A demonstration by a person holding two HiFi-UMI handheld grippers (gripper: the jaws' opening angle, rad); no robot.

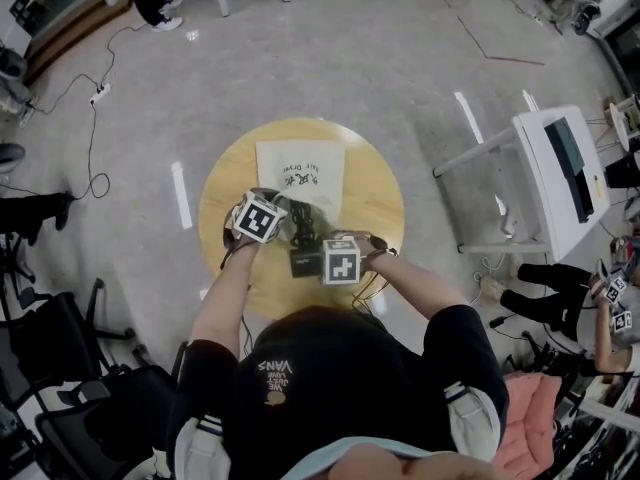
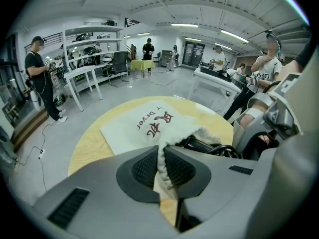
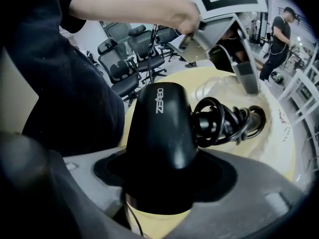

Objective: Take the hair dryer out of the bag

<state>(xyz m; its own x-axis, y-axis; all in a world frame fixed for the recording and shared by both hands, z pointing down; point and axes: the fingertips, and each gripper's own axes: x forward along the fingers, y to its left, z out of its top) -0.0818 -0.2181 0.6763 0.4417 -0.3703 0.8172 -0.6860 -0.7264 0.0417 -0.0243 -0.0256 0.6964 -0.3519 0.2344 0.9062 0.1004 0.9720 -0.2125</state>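
Though unclear overhead, right gripper [image 3: 164, 179] clamps hair dryer [image 3: 159, 123].

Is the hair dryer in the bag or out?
Mostly out: right hand-held gripper holds hair dryer, cord end at bag mouth.

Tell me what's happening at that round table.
A person stands over the round wooden table with a gripper in each hand. The left gripper is shut on a fold of the white bag, pinning it near its opening. The right gripper is clamped around the body of the black hair dryer. The dryer looks mostly out of the bag, and its coiled cord lies at the bag's mouth.
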